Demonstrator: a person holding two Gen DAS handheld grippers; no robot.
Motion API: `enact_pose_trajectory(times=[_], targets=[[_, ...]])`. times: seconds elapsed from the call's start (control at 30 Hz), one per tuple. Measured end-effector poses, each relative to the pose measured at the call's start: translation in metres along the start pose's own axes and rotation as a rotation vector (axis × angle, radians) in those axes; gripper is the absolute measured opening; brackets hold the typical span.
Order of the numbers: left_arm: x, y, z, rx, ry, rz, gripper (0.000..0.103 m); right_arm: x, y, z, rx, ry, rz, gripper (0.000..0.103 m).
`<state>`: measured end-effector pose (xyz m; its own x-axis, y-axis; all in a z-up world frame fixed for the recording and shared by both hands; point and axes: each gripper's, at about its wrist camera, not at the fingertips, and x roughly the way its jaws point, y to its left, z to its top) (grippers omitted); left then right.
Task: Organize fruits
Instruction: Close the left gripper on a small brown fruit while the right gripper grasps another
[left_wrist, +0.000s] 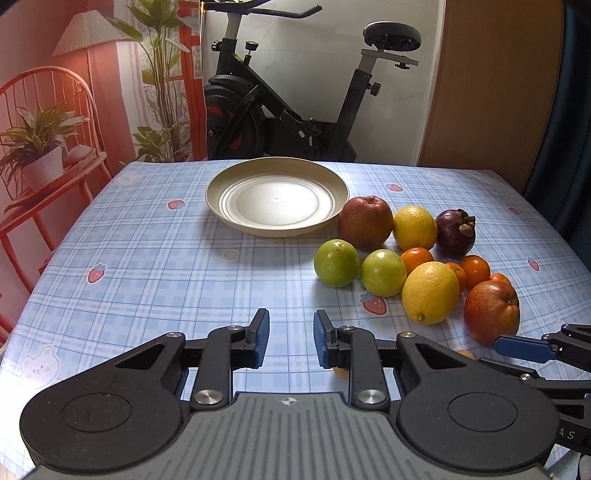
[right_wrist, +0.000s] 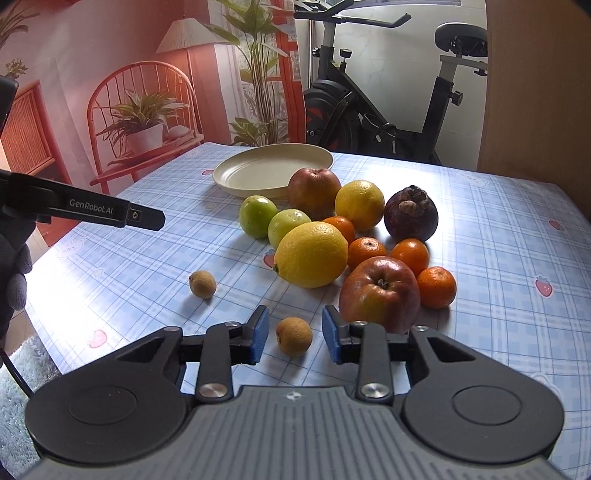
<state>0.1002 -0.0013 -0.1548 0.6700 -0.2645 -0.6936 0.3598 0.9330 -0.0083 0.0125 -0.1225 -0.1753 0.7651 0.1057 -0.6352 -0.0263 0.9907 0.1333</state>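
- Left gripper (left_wrist: 291, 339), held over the near edge of the checked tablecloth (left_wrist: 147, 258): its blue pads are seen a narrow gap apart, with nothing between them.
- Right gripper (right_wrist: 295, 325), held low over the cloth beside the fruit: its pads are likewise apart, and a small brown longan (right_wrist: 294, 336) lies on the cloth between them, with a gap visible on either side.
- A second longan (right_wrist: 202, 283) is seen alone on the cloth, to the left of the pile.
- The fruit is gathered in one loose cluster just right of an empty cream plate (left_wrist: 214, 192), none of it on the plate.
- At the back of the cluster, a red apple (left_wrist: 365, 222) touching the plate's rim, a lemon (left_wrist: 414, 227) and a dark purple mangosteen (left_wrist: 455, 232) are lined up.
- In front, two green fruits (left_wrist: 336, 263) are set side by side, next to a larger lemon (left_wrist: 430, 292) and a second apple (left_wrist: 491, 312).
- Four small mandarins (right_wrist: 409, 256) are tucked among the bigger fruit.
- A gloved hand (right_wrist: 14, 266) is seen at the left edge of the right wrist view.
- An exercise bike (left_wrist: 295, 110) stands behind the table.
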Motion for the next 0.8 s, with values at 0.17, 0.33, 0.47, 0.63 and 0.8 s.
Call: enact_pose_trajectory(times=[0.17, 0.33, 0.47, 0.63, 0.8], targets=[[0.006, -0.007, -0.006, 0.004, 0.010, -0.055, 0.028, 0.008, -0.002, 0.001, 0.009, 0.010, 0.010, 0.035], [0.012, -0.013, -0.011, 0.021, 0.023, -0.094, 0.028, 0.017, -0.003, -0.003, 0.011, 0.035, 0.017, 0.035], [0.019, -0.014, -0.015, 0.020, 0.046, -0.139, 0.031, 0.022, -0.005, -0.004, 0.019, 0.037, 0.016, 0.035], [0.028, -0.012, -0.018, -0.007, 0.079, -0.177, 0.039, 0.026, -0.009, -0.006, 0.050, 0.047, 0.030, 0.035], [0.037, -0.014, -0.019, -0.014, 0.102, -0.186, 0.040, 0.027, -0.011, -0.005, 0.053, 0.048, 0.034, 0.035]])
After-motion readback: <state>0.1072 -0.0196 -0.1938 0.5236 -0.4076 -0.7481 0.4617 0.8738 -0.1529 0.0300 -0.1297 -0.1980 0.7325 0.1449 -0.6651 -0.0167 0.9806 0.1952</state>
